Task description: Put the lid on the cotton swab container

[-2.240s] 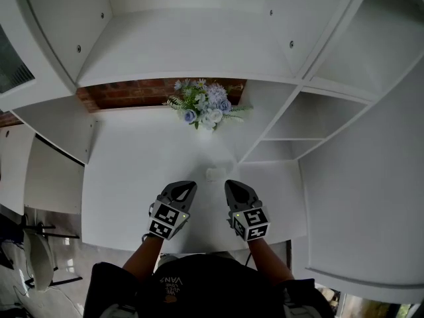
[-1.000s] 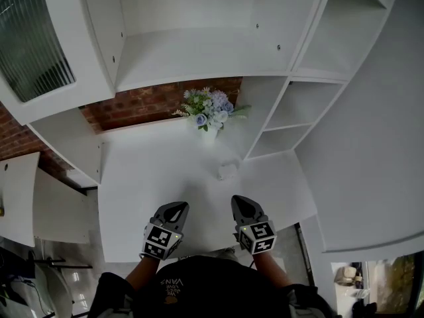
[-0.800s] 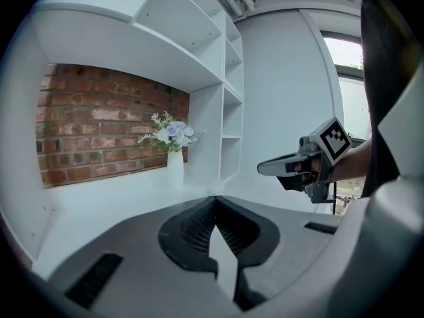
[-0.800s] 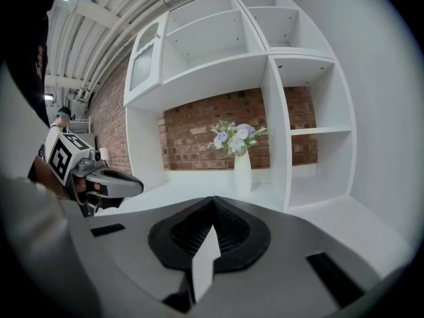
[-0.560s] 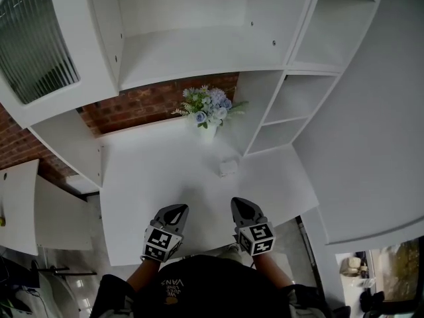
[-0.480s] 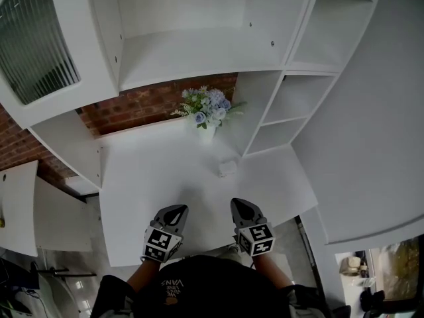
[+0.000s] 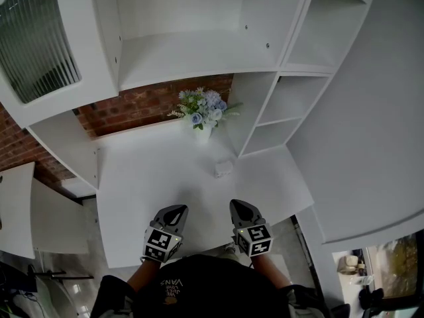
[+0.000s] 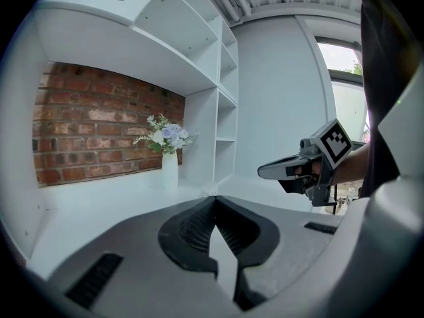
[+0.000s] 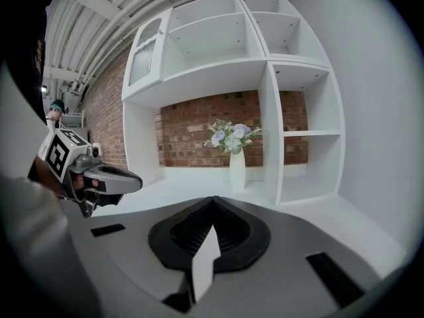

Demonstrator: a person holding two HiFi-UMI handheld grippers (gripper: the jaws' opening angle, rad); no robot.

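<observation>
White tabletop [image 7: 142, 177], frame centre: the white-on-white target is hard to see, so a misjudged reach could knock it aside. Left gripper [image 7: 175, 209] and right gripper [image 7: 239, 205], lower centre, level and parallel over the near edge, jaws closed, empty. Cotton swab container [image 7: 223, 169], small, right of centre, well ahead of both; lid not distinguishable.
</observation>
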